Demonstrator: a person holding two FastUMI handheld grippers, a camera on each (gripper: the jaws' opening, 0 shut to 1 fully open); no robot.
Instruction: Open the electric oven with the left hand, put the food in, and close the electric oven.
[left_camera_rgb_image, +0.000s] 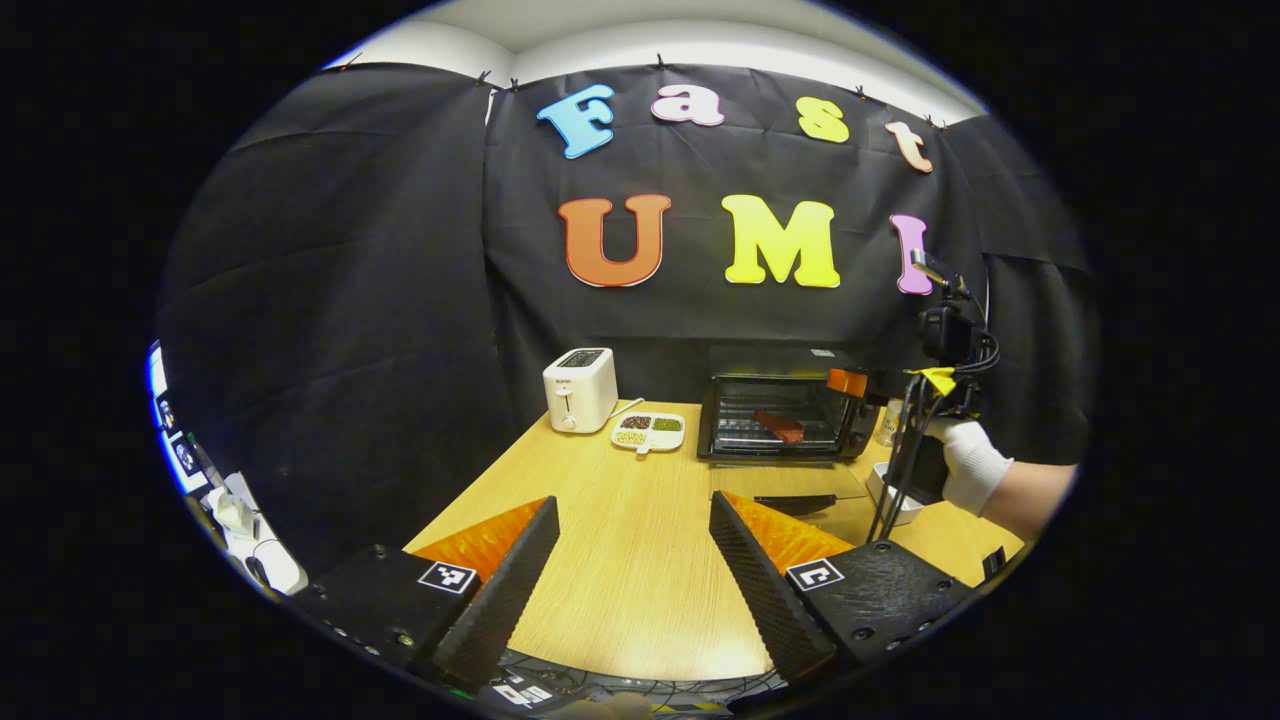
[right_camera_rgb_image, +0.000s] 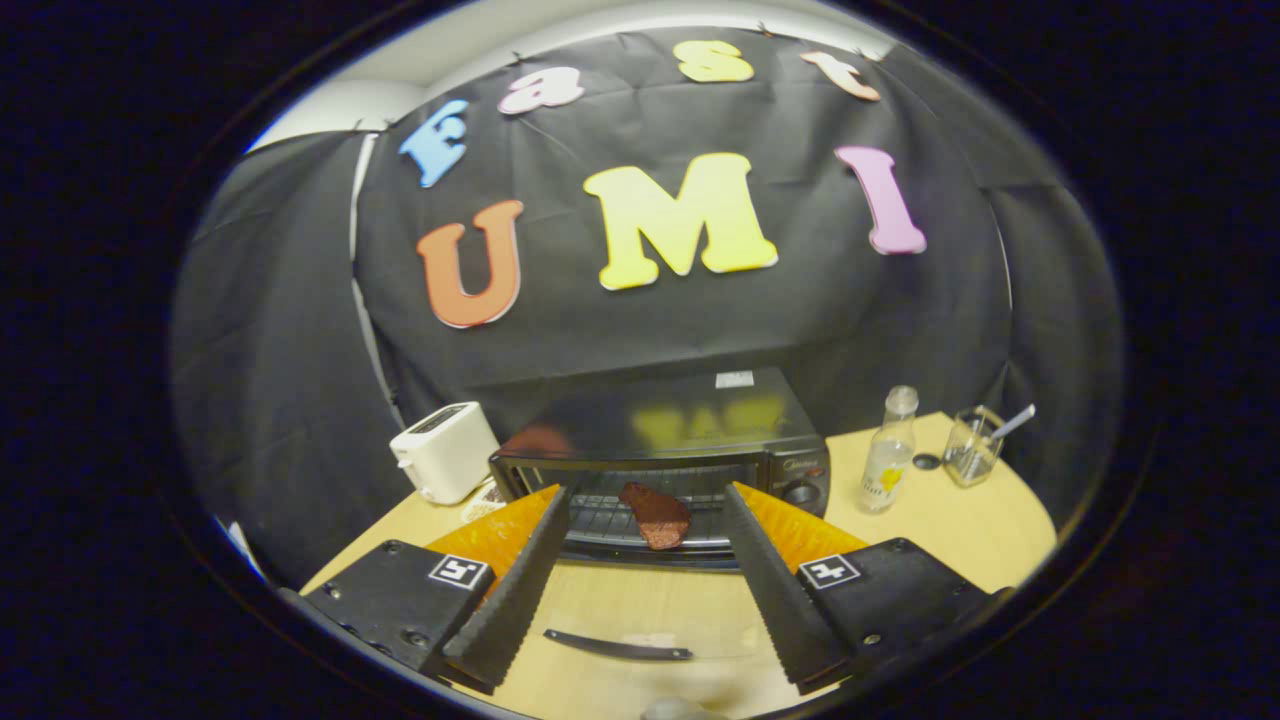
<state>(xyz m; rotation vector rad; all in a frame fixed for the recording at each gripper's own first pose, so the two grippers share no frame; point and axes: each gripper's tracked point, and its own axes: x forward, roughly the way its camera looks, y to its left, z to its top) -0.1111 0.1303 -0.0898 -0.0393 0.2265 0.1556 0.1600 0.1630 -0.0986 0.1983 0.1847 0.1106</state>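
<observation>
Oven door down; food on rack, long axis near-far. Both grippers spread, empty.

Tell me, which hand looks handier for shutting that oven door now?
Right, probably. Its open tongs hover just above the lowered door's handle, with the meat already on the rack. The left tongs sit farther back across the table.
</observation>
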